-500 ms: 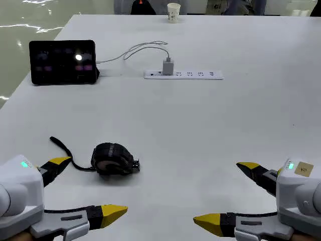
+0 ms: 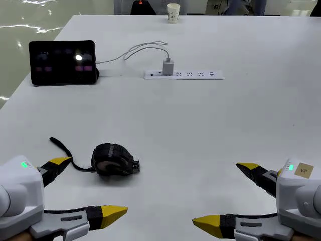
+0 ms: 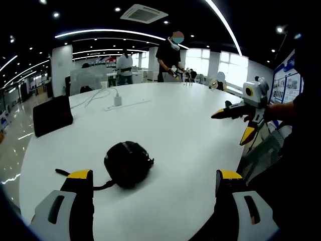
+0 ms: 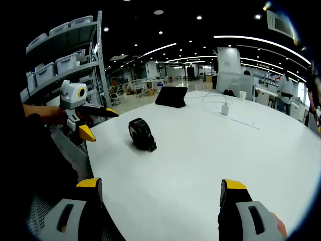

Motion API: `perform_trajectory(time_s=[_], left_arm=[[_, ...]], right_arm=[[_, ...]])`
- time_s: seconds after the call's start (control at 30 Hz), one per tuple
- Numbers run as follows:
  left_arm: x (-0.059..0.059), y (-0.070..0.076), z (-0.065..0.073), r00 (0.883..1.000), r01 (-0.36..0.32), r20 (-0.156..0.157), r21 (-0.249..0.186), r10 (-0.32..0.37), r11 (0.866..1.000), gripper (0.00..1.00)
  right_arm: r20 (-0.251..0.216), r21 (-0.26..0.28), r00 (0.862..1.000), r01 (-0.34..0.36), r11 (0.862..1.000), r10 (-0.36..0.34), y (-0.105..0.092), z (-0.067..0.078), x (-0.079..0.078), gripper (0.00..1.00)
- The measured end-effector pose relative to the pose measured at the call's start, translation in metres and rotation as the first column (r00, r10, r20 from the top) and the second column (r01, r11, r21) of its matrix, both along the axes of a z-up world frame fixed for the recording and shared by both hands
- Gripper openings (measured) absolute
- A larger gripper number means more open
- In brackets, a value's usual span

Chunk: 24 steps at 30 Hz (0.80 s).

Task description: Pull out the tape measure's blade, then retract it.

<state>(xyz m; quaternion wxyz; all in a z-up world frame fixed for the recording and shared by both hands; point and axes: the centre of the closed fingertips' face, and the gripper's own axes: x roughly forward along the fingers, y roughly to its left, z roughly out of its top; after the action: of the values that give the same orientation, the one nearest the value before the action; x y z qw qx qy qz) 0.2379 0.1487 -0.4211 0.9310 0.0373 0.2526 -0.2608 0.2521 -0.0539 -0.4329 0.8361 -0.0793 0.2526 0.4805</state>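
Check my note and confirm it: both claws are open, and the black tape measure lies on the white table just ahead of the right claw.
One thing is wrong: the tape measure lies just ahead of the left claw, not the right claw, as the head view shows. The rest holds: both claws are open, and it lies on the white table.

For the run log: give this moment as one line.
left gripper open | right gripper open | tape measure on table, untouched, blade in

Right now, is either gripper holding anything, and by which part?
Nothing is held. The left gripper and right gripper are both open, clear of the tape measure lying on the table.
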Motion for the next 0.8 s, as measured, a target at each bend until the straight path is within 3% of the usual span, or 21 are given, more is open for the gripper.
perform_trajectory(time_s=[0.8], left_arm=[[0.0005,0.001,-0.0016,1.0,0.01,-0.007,0.004,-0.01,1.0,0.99]], right_arm=[[0.0,-0.005,1.0,-0.007,1.0,0.007,-0.0001,-0.0007,0.0015,0.99]])
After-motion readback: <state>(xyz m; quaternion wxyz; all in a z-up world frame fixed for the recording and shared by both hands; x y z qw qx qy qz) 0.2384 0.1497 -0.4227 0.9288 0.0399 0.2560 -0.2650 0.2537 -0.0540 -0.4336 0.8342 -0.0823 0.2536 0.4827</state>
